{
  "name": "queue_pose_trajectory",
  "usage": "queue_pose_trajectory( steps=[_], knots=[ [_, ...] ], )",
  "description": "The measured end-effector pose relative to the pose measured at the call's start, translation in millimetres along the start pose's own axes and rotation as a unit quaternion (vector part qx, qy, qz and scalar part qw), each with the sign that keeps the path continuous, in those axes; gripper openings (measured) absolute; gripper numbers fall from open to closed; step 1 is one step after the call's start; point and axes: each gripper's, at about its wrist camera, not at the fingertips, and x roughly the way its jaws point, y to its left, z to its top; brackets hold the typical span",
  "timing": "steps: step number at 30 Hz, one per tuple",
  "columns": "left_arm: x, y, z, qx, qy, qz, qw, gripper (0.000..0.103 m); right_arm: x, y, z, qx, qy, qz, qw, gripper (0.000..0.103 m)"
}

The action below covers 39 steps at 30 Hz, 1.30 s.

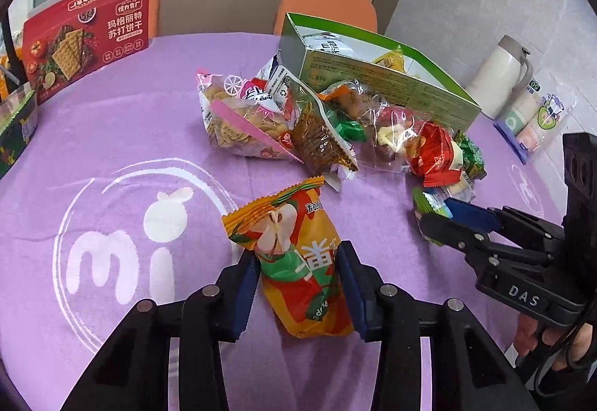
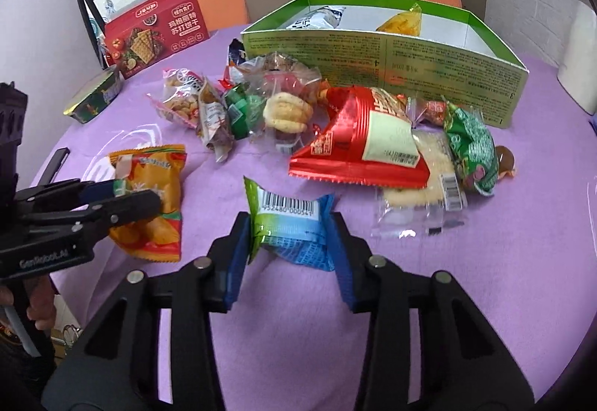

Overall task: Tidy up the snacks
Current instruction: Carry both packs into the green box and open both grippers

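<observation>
Left gripper (image 1: 298, 271): black plastic linkage arms, silver round rivets at the pivots, blue pads lining the jaws. Right gripper (image 2: 289, 243): same build; body marked "DAS" in white letters. Left body reads "GenRobot.AI". Black cable loops by the hand (image 1: 552, 338) at the right handle.
</observation>
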Motion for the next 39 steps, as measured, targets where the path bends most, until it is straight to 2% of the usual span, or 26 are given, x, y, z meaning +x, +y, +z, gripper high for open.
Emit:
queue_pose_trajectory(
  steps=[2, 4, 7, 9, 13, 14, 16, 17, 18, 20, 24, 32, 36, 39],
  knots=[
    [-1.7, -0.6, -3.1, 0.001, 0.001, -0.009, 1.0000, 0.042, -4.9, 0.0, -5.0, -0.002, -0.003, 0.002, 1.000, 0.049],
    [-1.0, -5.5, -5.3, 0.010, 0.004, -0.007, 0.9999, 0.043, -5.7, -1.8, -5.6, -0.001, -0.007, 0.003, 1.000, 0.061],
    [1.9, -11.5, -5.1, 0.017, 0.010, -0.001, 0.9998, 0.047, -0.7, -1.4, -3.6, 0.004, -0.001, -0.010, 1.000, 0.070],
    [2.4, -14.2, -5.9, 0.019, 0.012, 0.000, 0.9997, 0.051, 2.3, 0.3, -4.6, -0.001, 0.002, -0.008, 1.000, 0.073],
    [3.4, -15.0, -7.1, 0.021, 0.015, 0.001, 0.9997, 0.053, 4.3, 6.4, -7.8, -0.023, 0.000, -0.021, 1.000, 0.073],
    [3.7, -14.8, -7.2, 0.022, 0.015, 0.002, 0.9996, 0.053, 5.2, 8.0, -8.5, -0.028, -0.001, -0.026, 0.999, 0.072],
    [3.7, -14.9, -7.7, 0.025, 0.014, 0.002, 0.9996, 0.052, 5.6, 11.2, -10.4, -0.045, -0.007, -0.053, 0.998, 0.057],
    [3.9, -14.9, -8.0, 0.026, 0.014, 0.002, 0.9996, 0.052, 5.7, 11.6, -10.7, -0.049, -0.010, -0.056, 0.997, 0.054],
    [4.1, -15.7, -8.5, 0.028, 0.013, 0.005, 0.9995, 0.049, 3.3, 10.2, -11.1, -0.044, -0.017, -0.049, 0.998, 0.038],
    [3.7, -17.2, -8.7, 0.034, 0.008, 0.007, 0.9993, 0.042, 0.1, 5.2, -10.4, -0.023, -0.020, -0.029, 0.999, 0.037],
    [-6.7, -15.4, -7.1, 0.016, -0.005, -0.026, 0.9995, 0.025, -11.4, -3.1, -11.6, 0.008, -0.024, 0.001, 1.000, 0.035],
    [-36.9, -34.1, 8.5, 0.042, -0.043, -0.038, 0.9975, 0.017, -57.4, -0.9, -1.2, 0.013, -0.079, 0.039, 0.996, 0.034],
    [-59.5, -50.3, 31.6, 0.063, -0.079, -0.053, 0.9934, 0.017, -79.3, -7.4, 16.9, 0.015, -0.118, 0.040, 0.992, 0.034],
    [-71.5, -64.0, 57.1, 0.079, -0.104, -0.062, 0.9895, 0.017, -90.5, -15.8, 35.6, 0.011, -0.143, 0.018, 0.989, 0.034]
  ],
)
